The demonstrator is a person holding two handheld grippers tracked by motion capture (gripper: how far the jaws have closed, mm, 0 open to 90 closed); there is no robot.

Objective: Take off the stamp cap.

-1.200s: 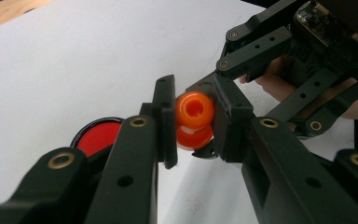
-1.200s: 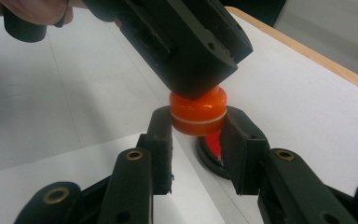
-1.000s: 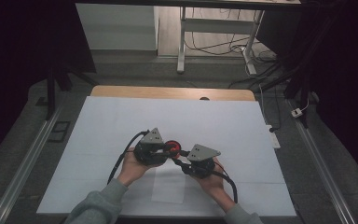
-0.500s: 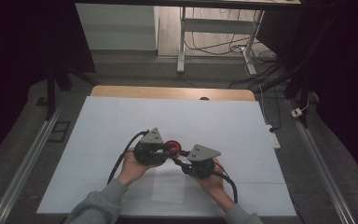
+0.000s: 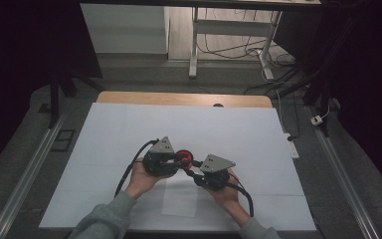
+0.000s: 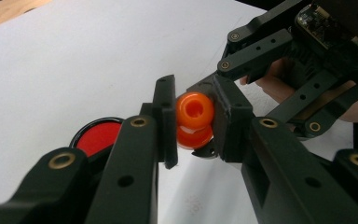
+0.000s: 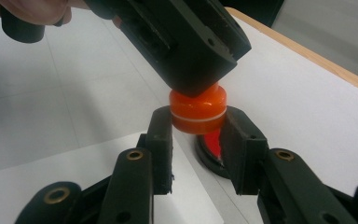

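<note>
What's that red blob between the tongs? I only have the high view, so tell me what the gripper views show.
Observer: Both the left tongs and the right tongs clamp a glossy orange plastic piece, made of two rounded rings stacked.
Operator: Describe its top.
Observer: The left gripper view shows a round hole in the upper ring.
Operator: Then explain the red.
Observer: A flat red disc with a black rim lies on the white table sheet under the orange piece. I can't tell whether the two touch.
</note>
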